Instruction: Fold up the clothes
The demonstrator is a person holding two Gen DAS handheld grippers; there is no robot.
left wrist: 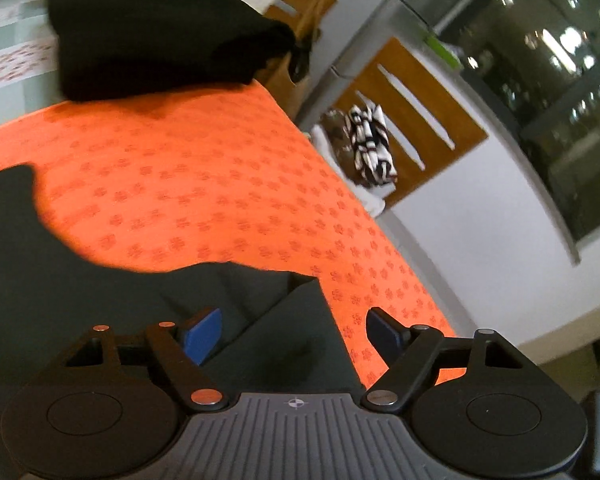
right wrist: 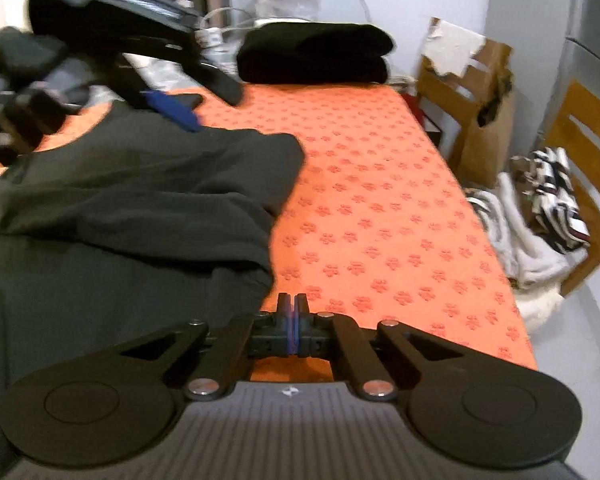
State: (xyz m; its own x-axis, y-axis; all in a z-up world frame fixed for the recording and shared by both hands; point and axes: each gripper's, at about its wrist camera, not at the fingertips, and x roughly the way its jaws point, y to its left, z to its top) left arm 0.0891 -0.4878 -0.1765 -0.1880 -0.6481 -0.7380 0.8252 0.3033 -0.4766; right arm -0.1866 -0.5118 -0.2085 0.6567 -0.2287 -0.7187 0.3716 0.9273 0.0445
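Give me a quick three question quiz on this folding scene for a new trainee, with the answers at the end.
1. True or false: the left gripper has its jaws apart over the dark grey crumpled garment.
2. Which item sits at the far end of the orange patterned tablecloth?
A. the black folded stack of fabric
B. a white plate
C. a blue bucket
3. Fill in: the right gripper is ____ with nothing visible between its pads.

Key: 1 true; 2 A; 3 shut.
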